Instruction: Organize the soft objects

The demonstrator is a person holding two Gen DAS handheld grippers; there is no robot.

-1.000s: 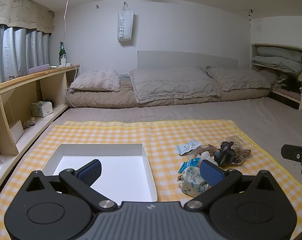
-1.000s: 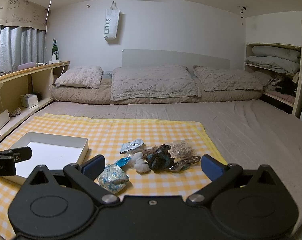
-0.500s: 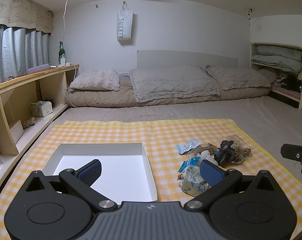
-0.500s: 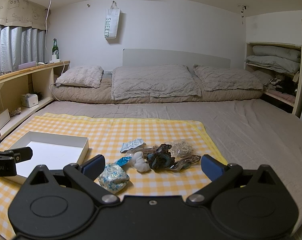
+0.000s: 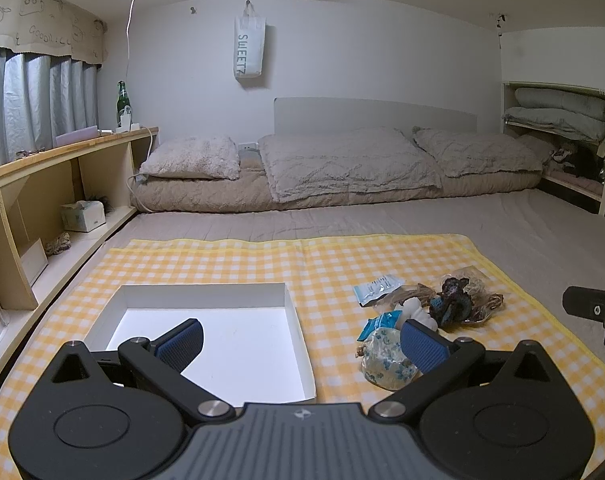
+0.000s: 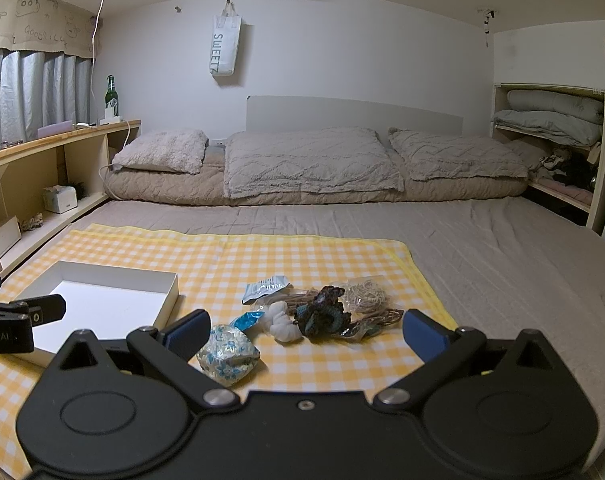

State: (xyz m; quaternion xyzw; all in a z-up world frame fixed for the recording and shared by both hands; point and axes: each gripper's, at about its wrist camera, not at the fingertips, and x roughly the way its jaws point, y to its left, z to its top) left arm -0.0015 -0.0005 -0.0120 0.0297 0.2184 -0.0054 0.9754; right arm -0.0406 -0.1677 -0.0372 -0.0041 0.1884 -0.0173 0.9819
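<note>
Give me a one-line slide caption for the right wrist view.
Open right gripper hovers over small soft items on yellow checked cloth, beside white box.

On a yellow checked cloth (image 6: 262, 256) spread over a bed: one white box (image 6: 102, 304), at 9 o'clock in the right wrist view, and a cluster of small soft items at centre. Counted there are one floral fabric ball (image 6: 227, 354), one white knotted bundle (image 6: 280, 322), one dark crocheted piece (image 6: 322, 316), one pale foil sachet (image 6: 264, 289) and one blue wrapper (image 6: 246, 320); the clear bags of cord (image 6: 366, 300) overlap too closely to count. At 12 o'clock lie three pillows (image 6: 306, 166). One green bottle (image 6: 111, 96) stands at 10 o'clock; one tote bag (image 6: 224, 50) hangs above. Two tools, the left tool (image 5: 301, 340) and the right tool (image 6: 306, 328).
</note>
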